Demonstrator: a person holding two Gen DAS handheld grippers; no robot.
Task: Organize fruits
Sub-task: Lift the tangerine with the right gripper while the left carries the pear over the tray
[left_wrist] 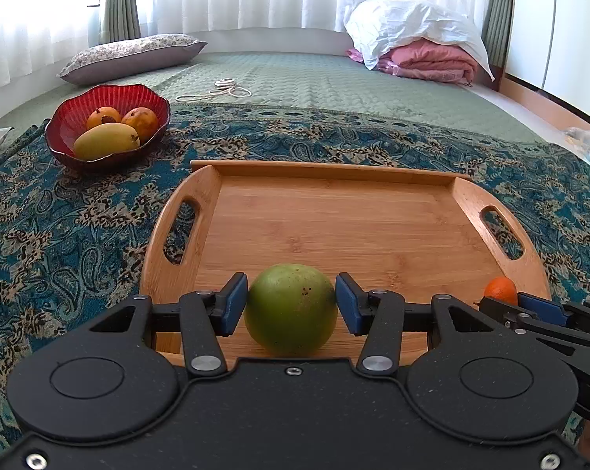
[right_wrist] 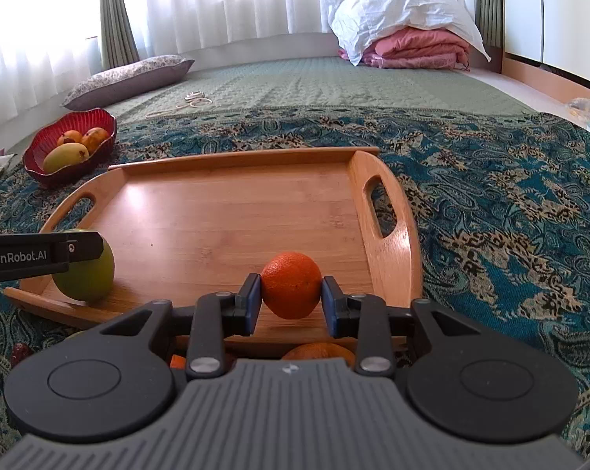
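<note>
The left gripper (left_wrist: pixel 291 305) has its fingers clamped on a green fruit (left_wrist: pixel 291 311) at the near edge of the wooden tray (left_wrist: pixel 334 219). The right gripper (right_wrist: pixel 291 301) grips an orange (right_wrist: pixel 292 290), seemingly just above the tray. A red bowl (left_wrist: pixel 66 129) of mangoes (left_wrist: pixel 106 141) sits far left on the patterned cloth (left_wrist: pixel 60 235).

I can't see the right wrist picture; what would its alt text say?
The right tool grips an orange between its blue pads, over the near edge of a wooden tray. At left, the other tool holds a green fruit; a red bowl of fruit sits beyond.
</note>
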